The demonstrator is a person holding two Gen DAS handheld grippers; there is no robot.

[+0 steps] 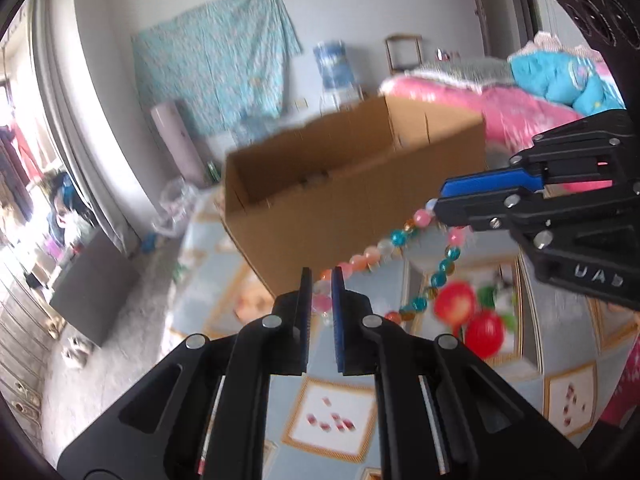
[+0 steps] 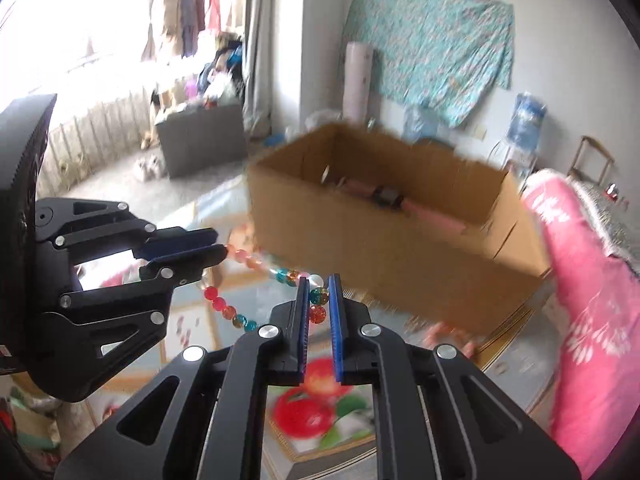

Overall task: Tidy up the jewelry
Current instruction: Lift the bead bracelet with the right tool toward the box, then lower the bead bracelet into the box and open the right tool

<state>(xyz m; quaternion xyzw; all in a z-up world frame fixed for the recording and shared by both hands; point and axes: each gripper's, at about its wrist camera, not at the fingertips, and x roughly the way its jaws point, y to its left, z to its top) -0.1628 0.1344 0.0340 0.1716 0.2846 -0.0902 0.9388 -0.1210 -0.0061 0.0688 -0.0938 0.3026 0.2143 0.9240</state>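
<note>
Right, both jaws are pinched nearly closed on the same bead necklace (image 1: 404, 236): left gripper (image 1: 321, 280) grips 1 end, right gripper (image 2: 319, 286) the other, and the strand hangs between them as a loop above the desk (image 1: 332, 416), in front of the cardboard box (image 1: 340, 184).

Step in hand, as I read it: carry the strand over the near wall of the box and drop it in.

How to do it well:
- Hold both pinches until the whole loop clears the box rim; the low part of the loop can snag the cardboard edge.
- Lift the 2 ends together and level. Pulling them apart risks snapping the string; bringing them too close lets the loop swing.
- Frames are motion-blurred, so slow down before release.
- Release over the open middle, not over the stuff already lying inside.

View differences:
- Right wrist view looks into the box: a pink tube-like item (image 2: 432, 216) and a dark object beside it lie on the bottom. Left wrist view shows only blurred inner walls, contents unreadable.
- Left wrist view shows the loop hanging below the right gripper (image 1: 438, 200), over the fruit print on the desk cover.
- Right wrist view shows the left gripper (image 2: 224, 248) side-on, beads emerging from its tips.
</note>
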